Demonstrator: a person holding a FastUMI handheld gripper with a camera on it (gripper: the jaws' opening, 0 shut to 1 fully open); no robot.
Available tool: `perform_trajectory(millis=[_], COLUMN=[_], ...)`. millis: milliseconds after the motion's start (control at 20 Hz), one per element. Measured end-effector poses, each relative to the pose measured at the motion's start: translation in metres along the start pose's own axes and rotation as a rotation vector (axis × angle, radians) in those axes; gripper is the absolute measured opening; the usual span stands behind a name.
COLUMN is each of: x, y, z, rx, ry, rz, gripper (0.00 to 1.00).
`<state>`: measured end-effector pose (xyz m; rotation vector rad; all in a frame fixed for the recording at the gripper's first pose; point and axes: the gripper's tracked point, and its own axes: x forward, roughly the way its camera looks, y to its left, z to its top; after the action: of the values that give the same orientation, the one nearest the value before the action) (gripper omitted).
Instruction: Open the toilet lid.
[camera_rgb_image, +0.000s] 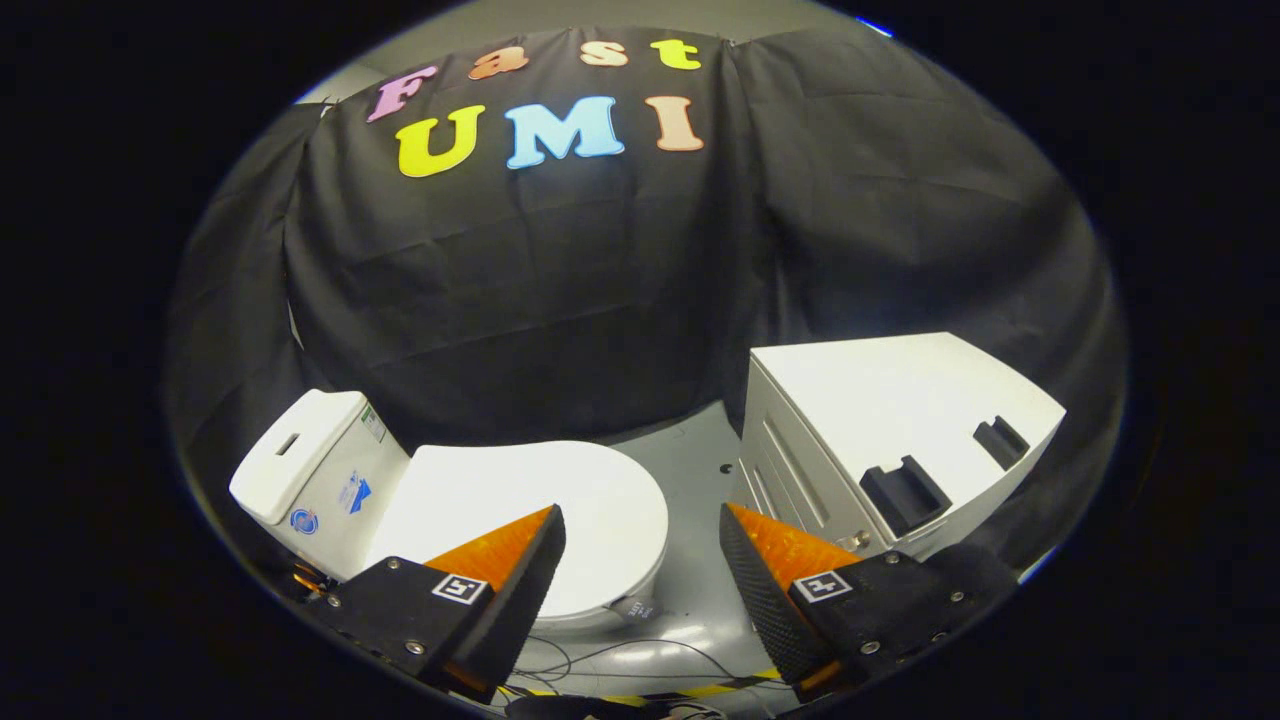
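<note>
toilet lid (540, 500) down, untouched.
gripper (640, 540) jaws released, spread wide and holding nothing, above the lid's front edge, likely positioned to approach it; cistern (320, 470) beyond, white cabinet (900, 420) to the right.

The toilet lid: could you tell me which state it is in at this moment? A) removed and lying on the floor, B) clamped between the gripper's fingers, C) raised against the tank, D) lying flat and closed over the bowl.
D: the toilet lid lies flat over the bowl, in front of the tank, while the gripper is open above it, touching nothing.
</note>
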<state>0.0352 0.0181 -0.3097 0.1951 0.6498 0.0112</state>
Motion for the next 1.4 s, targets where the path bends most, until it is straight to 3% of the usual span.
perform_trajectory(millis=[250,600,750,1000,1400], x=[0.015,0.03,0.036,0.05,0.08], y=[-0.001,0.0,0.002,0.01,0.003], z=[-0.044,-0.108,-0.129,-0.156,-0.193], rx=[0.114,0.369,0.425,0.637,0.722], ry=[0.096,0.209,0.231,0.245,0.295], rz=[-0.025,-0.056,-0.103,-0.118,-0.108], gripper=[0.96,0.96,0.95,0.95,0.93])
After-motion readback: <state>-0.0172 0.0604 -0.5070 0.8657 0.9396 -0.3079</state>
